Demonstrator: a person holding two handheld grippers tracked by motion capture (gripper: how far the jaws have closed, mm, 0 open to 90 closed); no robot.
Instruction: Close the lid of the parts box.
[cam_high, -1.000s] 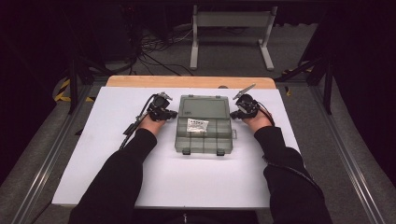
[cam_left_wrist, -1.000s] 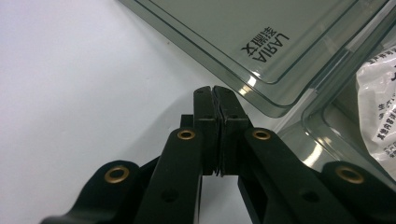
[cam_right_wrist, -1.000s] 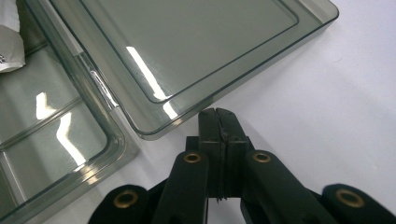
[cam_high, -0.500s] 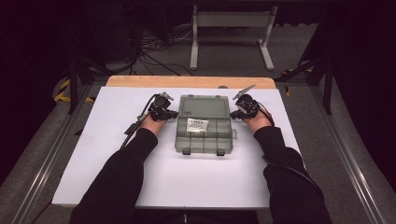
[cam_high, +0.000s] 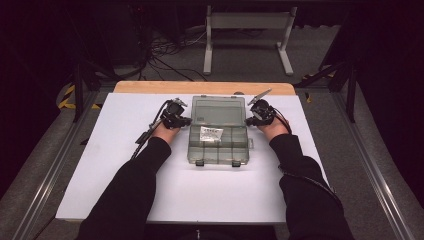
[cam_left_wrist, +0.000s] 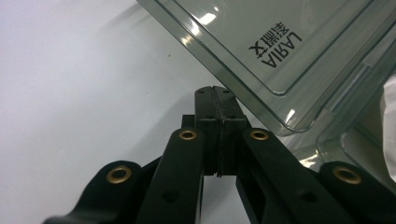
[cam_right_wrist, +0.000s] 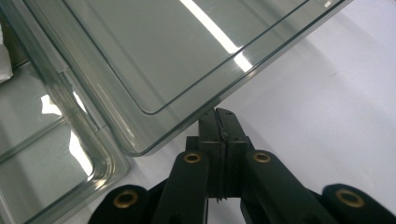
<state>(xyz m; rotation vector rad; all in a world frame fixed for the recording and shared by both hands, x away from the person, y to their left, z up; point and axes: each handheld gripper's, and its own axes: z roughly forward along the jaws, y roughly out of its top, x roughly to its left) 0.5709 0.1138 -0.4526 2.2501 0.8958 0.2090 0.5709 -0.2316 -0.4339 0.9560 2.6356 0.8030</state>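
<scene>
Lying open on the white table (cam_high: 125, 165), smoky clear compartment box (cam_high: 218, 131), lid back, closed empty fingers at both sides.

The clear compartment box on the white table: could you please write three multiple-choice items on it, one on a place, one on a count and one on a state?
1. Where do the two tongs sit relative to the compartment box?
A. One at each side of it
B. Both at its near edge
C. Both inside it

2. How many dark latches show on the box's near edge?
A. One
B. Two
C. Four

3. How do the jaws of the left tongs stand?
A. Wide open
C. Clamped on a white packet
B. Closed together, nothing between them

Answers: 1 A, since the high view shows the left tongs at the box's left side and the right tongs at its right; 2 B, two latches sit on the front edge; 3 B, the left gripper view shows the pads meeting beside the lid's edge.
</scene>
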